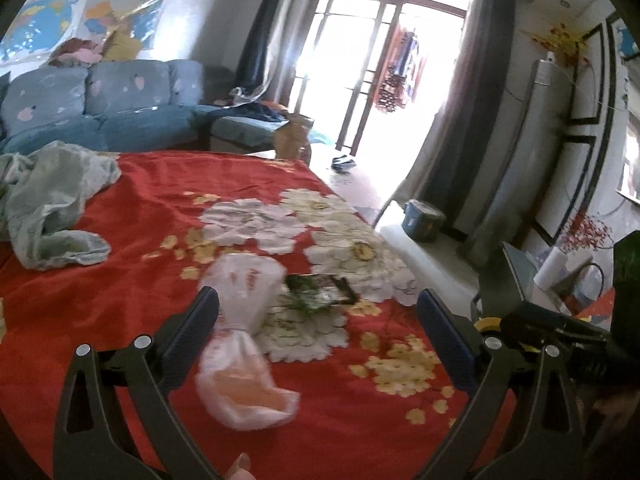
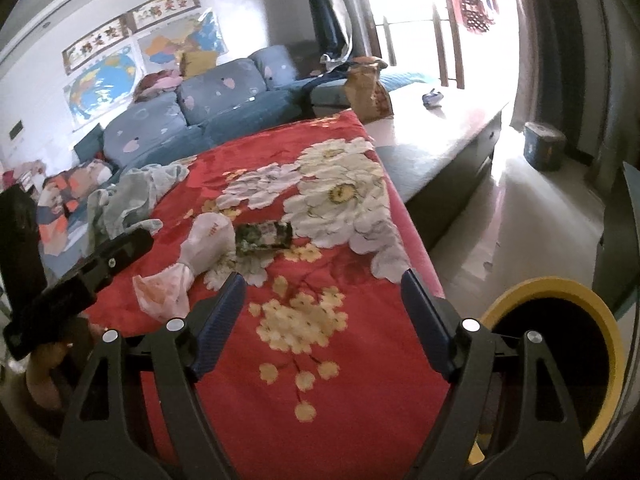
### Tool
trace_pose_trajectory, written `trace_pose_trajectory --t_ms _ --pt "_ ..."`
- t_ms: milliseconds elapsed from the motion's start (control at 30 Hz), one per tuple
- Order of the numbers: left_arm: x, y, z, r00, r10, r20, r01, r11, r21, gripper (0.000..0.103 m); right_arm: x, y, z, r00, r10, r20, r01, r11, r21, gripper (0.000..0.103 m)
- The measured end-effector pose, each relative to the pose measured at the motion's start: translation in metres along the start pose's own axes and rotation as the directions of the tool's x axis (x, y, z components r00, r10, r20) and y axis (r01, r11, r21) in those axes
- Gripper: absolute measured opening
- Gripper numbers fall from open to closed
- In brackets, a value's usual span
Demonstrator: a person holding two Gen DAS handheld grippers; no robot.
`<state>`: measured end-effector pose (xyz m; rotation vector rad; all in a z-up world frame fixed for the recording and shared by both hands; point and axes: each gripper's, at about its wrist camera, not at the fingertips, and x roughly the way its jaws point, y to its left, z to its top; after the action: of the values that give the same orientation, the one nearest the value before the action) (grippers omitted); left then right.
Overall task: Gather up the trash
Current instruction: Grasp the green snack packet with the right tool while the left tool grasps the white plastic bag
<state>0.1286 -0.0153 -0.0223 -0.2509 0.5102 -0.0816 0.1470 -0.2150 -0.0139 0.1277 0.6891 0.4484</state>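
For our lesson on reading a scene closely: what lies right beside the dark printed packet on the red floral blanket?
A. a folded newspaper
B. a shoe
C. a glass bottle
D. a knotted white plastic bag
D: the knotted white plastic bag lies against the dark packet on the red blanket.

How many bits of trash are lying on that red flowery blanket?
2: a knotted white plastic bag near the front, and a dark green wrapper touching its far right side. More may hide under the crumpled grey-green cloth.
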Motion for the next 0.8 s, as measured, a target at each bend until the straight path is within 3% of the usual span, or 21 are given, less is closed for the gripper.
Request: trace_pose_trajectory --t_ms 367,800 --pt "0.009 0.051 -0.017 0.994 0.06 -0.088 -0.067 0.995 -0.077 0.096 0.069 0.022 0.022 0.998 0.035 -0.052 -0.035 0.999 0.002 0.072" --pt "0.035 0.072 -0.042 0.98 -0.02 -0.196 -0.016 0.984 -0.177 0.096 0.156 0.034 0.035 0.985 0.046 -0.164 -0.042 0.999 0.024 0.066"
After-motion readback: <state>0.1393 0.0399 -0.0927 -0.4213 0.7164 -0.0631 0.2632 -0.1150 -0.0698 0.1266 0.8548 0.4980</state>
